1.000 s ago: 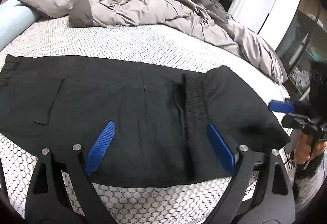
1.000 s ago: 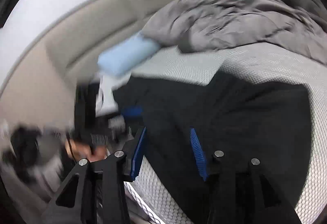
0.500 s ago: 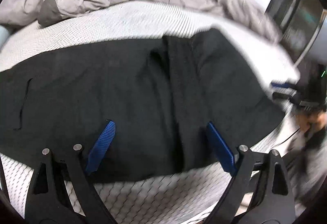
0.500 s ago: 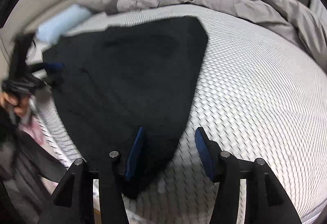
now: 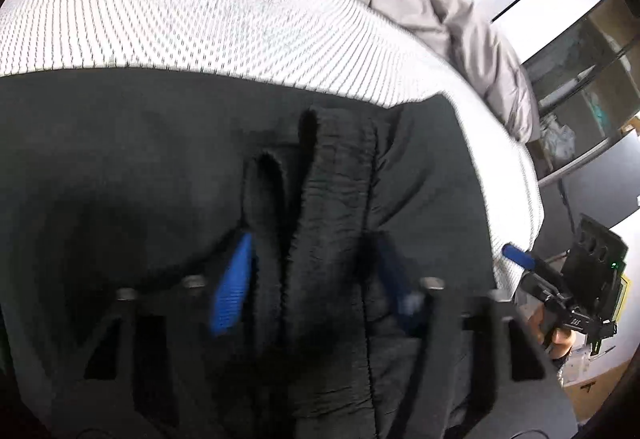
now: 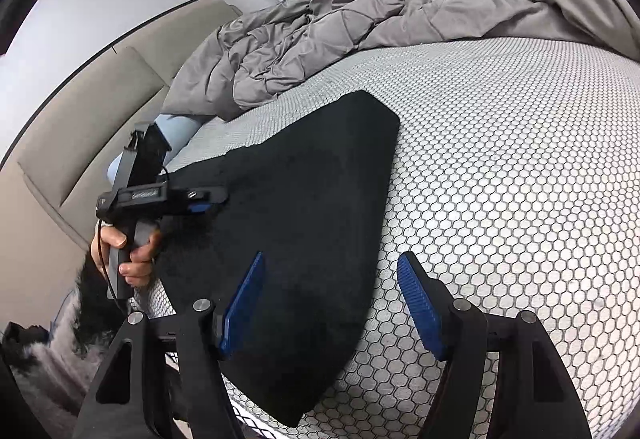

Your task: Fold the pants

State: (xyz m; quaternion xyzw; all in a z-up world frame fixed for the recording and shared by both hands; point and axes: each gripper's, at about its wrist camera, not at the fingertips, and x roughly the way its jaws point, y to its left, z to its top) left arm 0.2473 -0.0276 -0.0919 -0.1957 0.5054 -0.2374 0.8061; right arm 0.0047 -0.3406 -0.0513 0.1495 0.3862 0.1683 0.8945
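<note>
Your black pants (image 6: 304,199) lie on the honeycomb-mesh bed (image 6: 520,159), near the grey duvet (image 6: 360,23). Left tongs (image 5: 312,279) are closing around the waistband folds; right tongs (image 6: 332,303) are opening, apart above the pants' edge.

**Blurred fingers, buried pads**

The left gripper (image 5: 316,287) is smeared by motion blur; its closing fingers (image 5: 232,287) sink into the pants (image 5: 120,179), and whether the pads press cannot be told. The pants run off the frame's left edge.
</note>
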